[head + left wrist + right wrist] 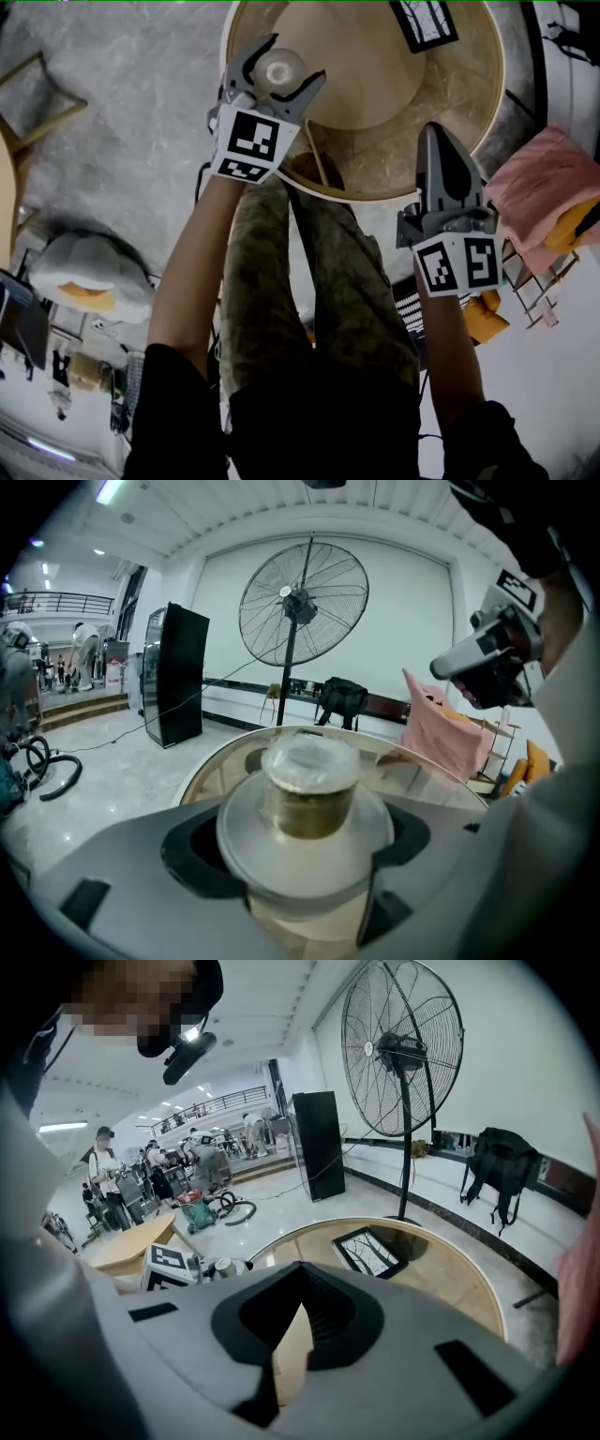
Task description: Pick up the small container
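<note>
The small container, clear with a film lid and brownish contents, sits at the near left edge of the round wooden table. My left gripper reaches in from the front, jaws wide around it. In the left gripper view the container fills the gap of the left gripper, its wide rim touching both jaws. My right gripper hovers shut over the table's near right edge with nothing in it. The right gripper view shows its closed jaws and, far left, the container.
A black-framed picture lies on the far side of the table. A rack with pink cloth stands right of it. A big standing fan and a black cabinet are beyond. The person's legs are below the table edge.
</note>
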